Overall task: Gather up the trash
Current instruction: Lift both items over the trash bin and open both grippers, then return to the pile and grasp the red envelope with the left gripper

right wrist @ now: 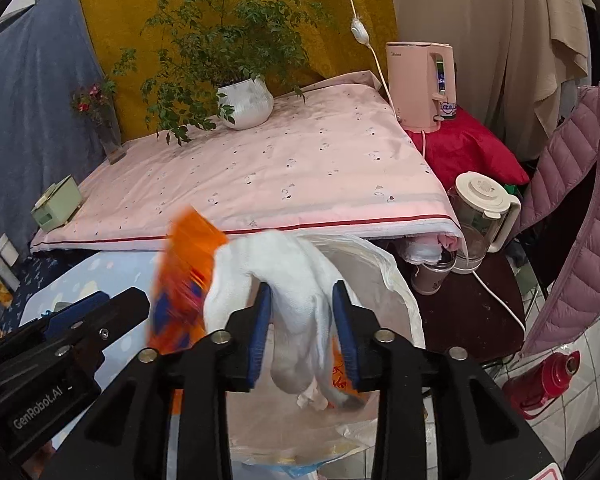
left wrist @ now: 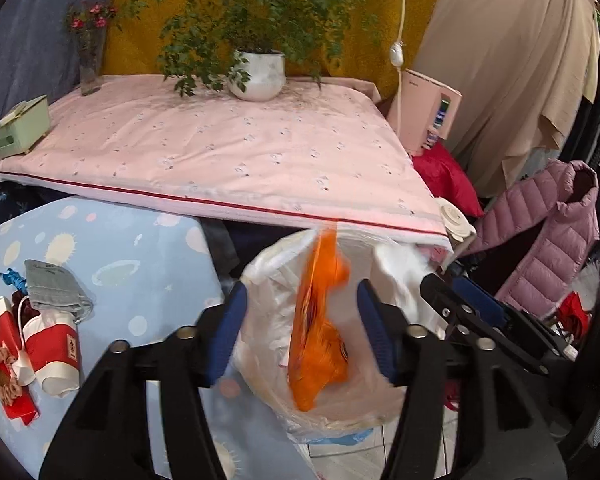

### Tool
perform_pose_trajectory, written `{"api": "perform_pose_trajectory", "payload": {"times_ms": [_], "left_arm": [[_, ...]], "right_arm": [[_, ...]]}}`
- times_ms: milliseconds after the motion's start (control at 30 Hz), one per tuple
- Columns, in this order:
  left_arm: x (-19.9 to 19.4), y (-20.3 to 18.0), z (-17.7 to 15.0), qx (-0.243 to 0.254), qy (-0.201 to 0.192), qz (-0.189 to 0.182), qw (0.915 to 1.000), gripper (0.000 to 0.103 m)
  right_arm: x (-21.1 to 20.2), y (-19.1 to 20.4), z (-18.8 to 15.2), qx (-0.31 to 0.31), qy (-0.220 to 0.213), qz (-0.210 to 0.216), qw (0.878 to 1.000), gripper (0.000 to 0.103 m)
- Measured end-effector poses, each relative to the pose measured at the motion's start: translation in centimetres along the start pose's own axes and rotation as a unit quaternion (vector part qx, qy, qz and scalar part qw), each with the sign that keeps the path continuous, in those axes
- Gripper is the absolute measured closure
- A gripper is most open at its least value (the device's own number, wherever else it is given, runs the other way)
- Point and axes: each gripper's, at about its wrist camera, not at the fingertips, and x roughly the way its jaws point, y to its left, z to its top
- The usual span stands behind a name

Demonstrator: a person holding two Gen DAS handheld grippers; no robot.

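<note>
One orange wrapper point(left wrist: 319, 328) between left gripper point(left wrist: 300, 332) fingers.

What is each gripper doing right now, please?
Left gripper: open, holding nothing; the orange wrapper is blurred between its fingers, over the bag.
Right gripper: shut on the bag's white edge.

The bag point(left wrist: 268, 312) is thin, translucent white plastic, crinkled and faintly glossy. The wrapper point(left wrist: 319, 332) is shiny orange printed film, blurred. Each hand-held gripper, left point(left wrist: 300, 336) and right point(right wrist: 303, 332), is matt black plastic with blue rubbery pads point(left wrist: 228, 332) and bright metal screw heads. The tabletop point(left wrist: 220, 152) wears smooth pink printed cloth. The pot point(left wrist: 258, 74) looks like glazed white ceramic; the kettle point(right wrist: 417, 84) is smooth pink plastic; the jacket point(right wrist: 571, 216) is quilted mauve fabric with a slight sheen.
</note>
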Motion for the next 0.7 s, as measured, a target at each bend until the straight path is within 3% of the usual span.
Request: {"api": "perform_pose_trajectory", "payload": {"times_ms": [333,700], "left_arm": [[-1.0,1.6,-0.7,-0.011,-0.004,0.014,0.9998,0.047],[-4.4,6.6,-1.7,-0.053,-0.019,0.055,0.9969,0.047]], "right_arm": [[-1.4,1.5,0.1,-0.009,-0.012,0.009,1.000,0.058],[-3.3,6.1,-0.5,-0.037,-0.022,0.037,0.998,0.052]]}}
